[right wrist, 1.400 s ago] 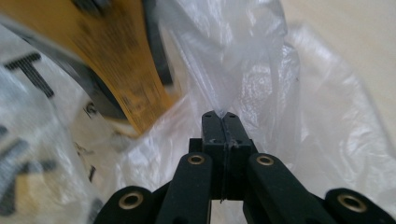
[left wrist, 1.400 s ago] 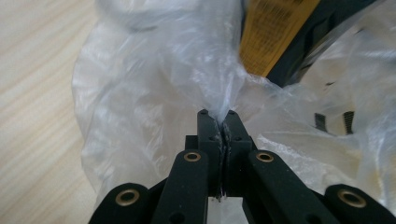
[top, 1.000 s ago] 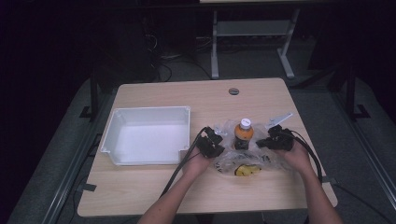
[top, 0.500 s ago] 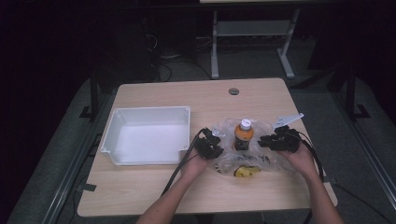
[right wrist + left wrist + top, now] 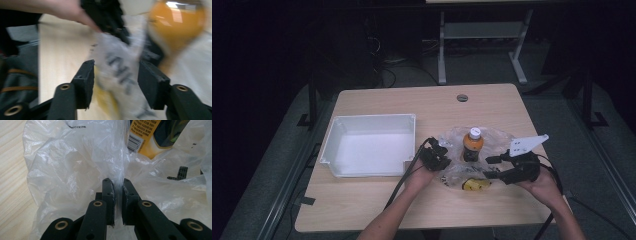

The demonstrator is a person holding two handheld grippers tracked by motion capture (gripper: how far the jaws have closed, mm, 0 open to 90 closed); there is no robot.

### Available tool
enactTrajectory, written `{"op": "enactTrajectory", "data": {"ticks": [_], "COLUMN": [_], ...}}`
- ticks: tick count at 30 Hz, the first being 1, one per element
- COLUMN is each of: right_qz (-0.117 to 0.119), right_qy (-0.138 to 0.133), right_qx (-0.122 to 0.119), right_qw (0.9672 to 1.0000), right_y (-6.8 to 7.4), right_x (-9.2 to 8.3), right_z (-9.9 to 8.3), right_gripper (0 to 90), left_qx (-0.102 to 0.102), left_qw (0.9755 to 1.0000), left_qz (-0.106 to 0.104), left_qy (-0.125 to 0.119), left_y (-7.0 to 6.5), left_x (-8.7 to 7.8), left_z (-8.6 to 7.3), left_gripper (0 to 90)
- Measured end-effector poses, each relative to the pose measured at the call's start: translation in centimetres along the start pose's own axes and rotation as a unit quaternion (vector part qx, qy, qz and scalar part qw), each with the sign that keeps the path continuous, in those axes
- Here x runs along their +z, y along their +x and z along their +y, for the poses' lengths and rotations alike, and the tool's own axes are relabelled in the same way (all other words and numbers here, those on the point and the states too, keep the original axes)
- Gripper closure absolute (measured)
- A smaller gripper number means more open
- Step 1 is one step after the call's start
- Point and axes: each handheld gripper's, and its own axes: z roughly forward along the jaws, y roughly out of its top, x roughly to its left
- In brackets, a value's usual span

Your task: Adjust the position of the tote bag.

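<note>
Tabletop (image 5: 377, 200): left hand-held gripper (image 5: 117, 187) pinching plastic bag (image 5: 75, 170) beside bottle (image 5: 472, 144).

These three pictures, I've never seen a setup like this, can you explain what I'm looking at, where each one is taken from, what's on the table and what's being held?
A person sits at a wooden table with a hand-held two-jaw gripper in each hand. The high view looks down from above; the forearms enter from the bottom.

On the table lie an empty white tray and a crumpled clear plastic bag. An orange bottle with a white cap stands upright at the bag, and a small yellow item lies at its near side.

The other two pictures come from cameras riding on the grippers. In the left gripper view, the left gripper has its black jaws pinched on a fold of the bag. In the right gripper view, which is blurred, the right gripper is open, with bag plastic between its jaws.
</note>
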Motion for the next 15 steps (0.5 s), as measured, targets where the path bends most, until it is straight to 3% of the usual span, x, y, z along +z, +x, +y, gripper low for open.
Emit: {"op": "enactTrajectory", "data": {"ticks": [4,6,8,9,10,15], "right_qz": [-0.001,-0.012,-0.018,-0.018,-0.018,-0.011], "right_qy": [0.019,0.045,0.066,0.066,0.083,0.103], "right_qx": [-0.014,-0.022,-0.013,-0.013,-0.022,-0.021], "right_qw": [0.9997,0.9987,0.9976,0.9976,0.9961,0.9944], "right_y": [0.6,0.6,0.4,0.4,0.3,0.5], "right_x": [1.1,2.2,2.8,2.8,3.3,3.7], "right_z": [0.1,-0.2,-0.5,-0.5,-1.1,-2.2], "right_gripper": [47.1,55.6,64.6,64.6,79.4,88.5], "left_qx": [0.002,0.004,0.008,0.008,0.011,0.01], "left_qw": [1.0,1.0,0.9999,0.9999,0.9999,0.9999], "left_qz": [0.0,0.001,0.001,0.001,0.001,0.002], "left_qy": [0.001,0.002,0.007,0.007,0.009,0.012], "left_y": [-0.1,-0.1,0.0,0.0,0.0,-0.1], "left_x": [0.0,0.1,0.1,0.1,0.0,0.0], "left_z": [0.0,-0.1,-0.1,-0.1,-0.1,-0.1], "left_gripper": [83.0,83.0,82.7,82.8,82.8,82.9]}}
